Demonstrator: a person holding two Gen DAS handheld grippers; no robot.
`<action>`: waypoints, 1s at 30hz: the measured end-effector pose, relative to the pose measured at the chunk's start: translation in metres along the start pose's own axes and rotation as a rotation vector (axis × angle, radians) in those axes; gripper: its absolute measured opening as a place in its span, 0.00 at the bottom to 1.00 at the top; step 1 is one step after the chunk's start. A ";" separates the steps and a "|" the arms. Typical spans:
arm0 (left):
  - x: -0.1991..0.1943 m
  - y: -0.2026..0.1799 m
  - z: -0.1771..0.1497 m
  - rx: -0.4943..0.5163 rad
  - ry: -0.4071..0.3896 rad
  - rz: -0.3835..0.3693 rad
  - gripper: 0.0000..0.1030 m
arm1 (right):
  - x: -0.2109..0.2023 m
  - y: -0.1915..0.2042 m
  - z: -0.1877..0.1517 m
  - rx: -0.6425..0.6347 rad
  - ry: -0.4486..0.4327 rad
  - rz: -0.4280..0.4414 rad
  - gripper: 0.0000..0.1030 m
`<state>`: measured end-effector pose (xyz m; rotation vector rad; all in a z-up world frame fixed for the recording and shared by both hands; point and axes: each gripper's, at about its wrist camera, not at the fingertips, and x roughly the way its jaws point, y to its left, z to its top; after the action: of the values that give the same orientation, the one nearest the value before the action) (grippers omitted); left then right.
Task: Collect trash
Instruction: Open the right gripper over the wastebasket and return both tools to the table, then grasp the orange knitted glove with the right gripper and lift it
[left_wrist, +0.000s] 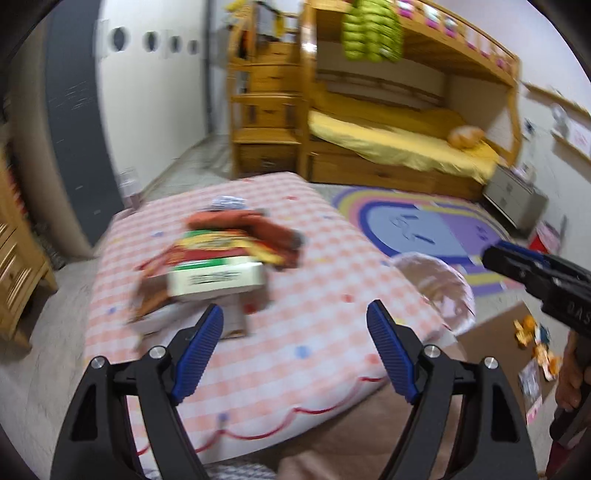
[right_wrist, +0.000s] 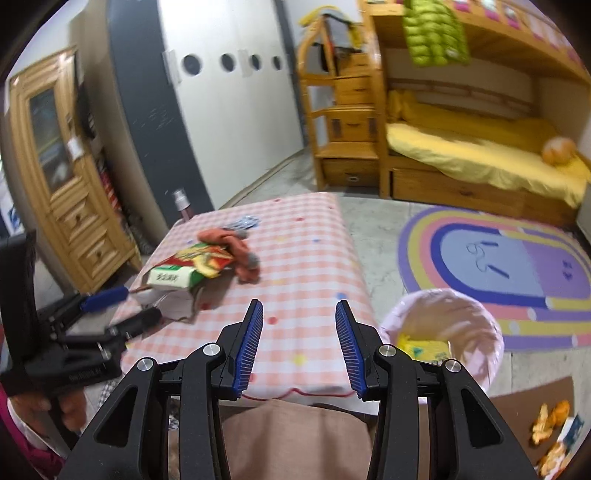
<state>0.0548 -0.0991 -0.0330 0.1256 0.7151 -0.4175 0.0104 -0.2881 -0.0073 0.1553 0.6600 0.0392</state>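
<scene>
Trash was piled on the left half of a desk (right_wrist: 314, 258) covered in pink checked cloth: a white-and-green carton (right_wrist: 170, 277), a red-and-yellow wrapper (right_wrist: 207, 260) on top of it and an orange cloth (right_wrist: 236, 245) behind. The carton lay on its side, its long axis running roughly across the desk, with one printed end turned toward the cameras. A lined waste bin (right_wrist: 443, 325) stood on the floor just beside the desk's right near corner, with a yellow item visible inside.

The left gripper (left_wrist: 295, 338) was angled down over the desk's near edge, its blue pads (left_wrist: 201, 345) spread wide with nothing between them; the carton lay just beyond the left pad. The right gripper (right_wrist: 299, 343) was likewise tilted down, its jaws partly parted and empty, aimed at bare cloth between the pile and the bin.

Only the right wrist view showed the bin's contents, the hand (right_wrist: 55, 406) on the left gripper's handle and a wooden cabinet (right_wrist: 59, 177). Orange peel (right_wrist: 550, 421) on a brown board appeared in both views, sharper in the right wrist view. The left wrist view was strongly blurred.
</scene>
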 end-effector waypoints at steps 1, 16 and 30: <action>-0.005 0.013 -0.001 -0.023 -0.011 0.029 0.75 | 0.001 0.006 0.001 -0.022 0.002 0.001 0.41; -0.007 0.103 -0.006 -0.178 -0.001 0.186 0.79 | 0.046 0.074 0.024 -0.186 0.024 0.061 0.43; 0.027 0.155 0.027 -0.230 0.015 0.270 0.79 | 0.153 0.077 0.071 -0.215 0.130 0.086 0.41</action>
<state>0.1531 0.0261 -0.0350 0.0079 0.7440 -0.0752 0.1759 -0.2084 -0.0333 -0.0265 0.7735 0.2031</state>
